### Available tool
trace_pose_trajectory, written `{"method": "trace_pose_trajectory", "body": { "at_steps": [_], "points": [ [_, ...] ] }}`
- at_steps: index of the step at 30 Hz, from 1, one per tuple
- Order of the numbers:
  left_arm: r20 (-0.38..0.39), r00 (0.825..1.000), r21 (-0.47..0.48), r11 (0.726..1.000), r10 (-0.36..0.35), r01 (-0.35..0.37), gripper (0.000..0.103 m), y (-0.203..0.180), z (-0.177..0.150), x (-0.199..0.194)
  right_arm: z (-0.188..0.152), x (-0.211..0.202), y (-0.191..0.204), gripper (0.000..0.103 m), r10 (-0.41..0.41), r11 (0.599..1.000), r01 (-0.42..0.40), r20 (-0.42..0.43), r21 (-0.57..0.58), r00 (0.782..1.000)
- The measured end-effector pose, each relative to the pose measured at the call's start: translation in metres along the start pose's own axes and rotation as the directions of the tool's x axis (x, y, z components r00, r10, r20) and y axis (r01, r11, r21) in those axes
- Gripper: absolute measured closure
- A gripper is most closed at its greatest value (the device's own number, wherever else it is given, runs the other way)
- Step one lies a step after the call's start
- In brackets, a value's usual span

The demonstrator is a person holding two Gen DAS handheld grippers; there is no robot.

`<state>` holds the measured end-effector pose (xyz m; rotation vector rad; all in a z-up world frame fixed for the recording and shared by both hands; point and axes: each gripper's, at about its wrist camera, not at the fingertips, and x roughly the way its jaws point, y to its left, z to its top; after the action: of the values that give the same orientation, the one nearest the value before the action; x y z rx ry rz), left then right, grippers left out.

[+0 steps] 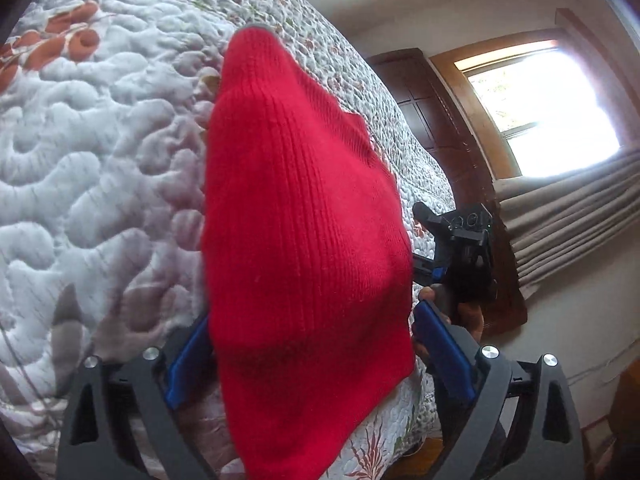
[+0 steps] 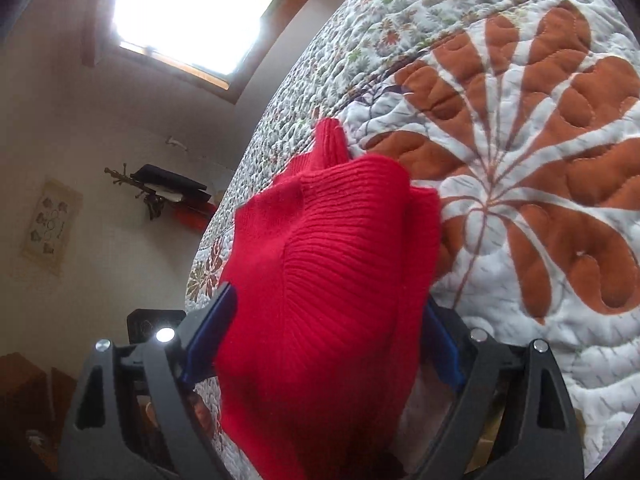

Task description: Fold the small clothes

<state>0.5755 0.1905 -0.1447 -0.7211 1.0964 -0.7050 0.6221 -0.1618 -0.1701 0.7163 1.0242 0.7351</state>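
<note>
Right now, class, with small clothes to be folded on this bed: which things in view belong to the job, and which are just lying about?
Part of the job:
- red knitted garment
- left claw, red knit between its blue pads
- right claw, the same
- quilted bedspread, the folding surface

Just lying about:
- window
- curtain
- wall picture
- wall hook rack

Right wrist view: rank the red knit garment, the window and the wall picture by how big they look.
1. Red knit garment, though it hangs right at the lens, which inflates it.
2. Window, bright and partly cut off.
3. Wall picture, smallest, far off.
</note>
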Motion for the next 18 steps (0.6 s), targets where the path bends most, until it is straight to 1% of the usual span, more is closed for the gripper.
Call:
{"method": "trace_pose_trajectory", "body": {
  "at_steps": [2,3,4,5,7,8,9,10,11,12,13,14,15,18],
  "points": [
    [0.009,1.000,-0.002,1.000,-0.028,0.028,0.006,0.000,-0.002,-0.001,-0.001,0.003,0.001,0.017,0.020,1.000,-0.020,0.004,-0.008,1.000],
    [0.010,1.000,0.007,1.000,-0.029,0.028,0.007,-0.001,-0.004,-0.001,-0.001,0.005,0.002,0.017,0.029,1.000,-0.029,0.007,-0.008,1.000],
    [0.006,1.000,0.021,1.000,-0.018,0.018,0.008,0.000,-0.007,-0.001,-0.001,0.006,0.003,0.020,0.040,0.999,-0.040,0.009,-0.010,0.999],
    [-0.002,1.000,0.027,1.000,-0.006,0.006,0.010,-0.003,-0.011,0.000,0.000,0.007,0.006,0.030,0.058,0.998,-0.058,0.011,-0.016,0.998],
    [-0.007,1.000,0.045,0.999,-0.006,0.006,0.017,-0.010,-0.015,-0.003,0.004,0.015,0.014,0.038,0.092,0.996,-0.092,0.004,-0.019,0.996],
    [-0.002,1.000,0.058,0.998,0.001,-0.001,0.025,-0.013,-0.016,-0.005,0.004,0.018,0.014,0.042,0.082,0.996,-0.082,0.002,-0.023,0.997],
    [-0.007,1.000,0.049,0.999,0.022,-0.021,0.033,-0.005,-0.017,-0.004,0.006,0.026,0.013,0.045,0.068,0.998,-0.068,-0.005,-0.016,0.998],
    [-0.007,1.000,0.049,0.999,0.022,-0.021,0.038,-0.005,-0.017,-0.004,0.007,0.032,0.011,0.050,0.060,0.998,-0.060,-0.010,-0.011,0.998],
    [-0.017,0.999,0.026,0.999,0.032,-0.032,0.053,0.003,-0.017,-0.001,0.007,0.034,0.011,0.054,0.055,0.998,-0.055,-0.008,-0.012,0.998],
    [-0.027,0.998,0.018,0.998,0.053,-0.052,0.065,0.009,-0.019,0.000,0.007,0.036,0.013,0.056,0.054,0.998,-0.054,-0.006,-0.017,0.999],
    [-0.035,0.998,0.013,0.998,0.061,-0.061,0.070,0.013,-0.020,0.001,0.006,0.038,0.015,0.060,0.053,0.998,-0.053,-0.006,-0.023,0.999],
    [-0.040,0.998,0.002,0.999,0.048,-0.048,0.077,0.016,-0.020,0.000,0.006,0.038,0.017,0.061,0.044,0.999,-0.044,-0.002,-0.029,0.999],
    [-0.044,0.998,-0.009,0.999,0.035,-0.035,0.081,0.017,-0.019,-0.002,0.004,0.037,0.019,0.063,0.041,0.999,-0.041,0.001,-0.032,0.999],
    [-0.039,0.999,-0.022,1.000,0.021,-0.022,0.086,0.018,-0.019,-0.009,0.005,0.036,0.024,0.066,0.032,0.999,-0.031,0.016,-0.029,0.999]
  ]
}}
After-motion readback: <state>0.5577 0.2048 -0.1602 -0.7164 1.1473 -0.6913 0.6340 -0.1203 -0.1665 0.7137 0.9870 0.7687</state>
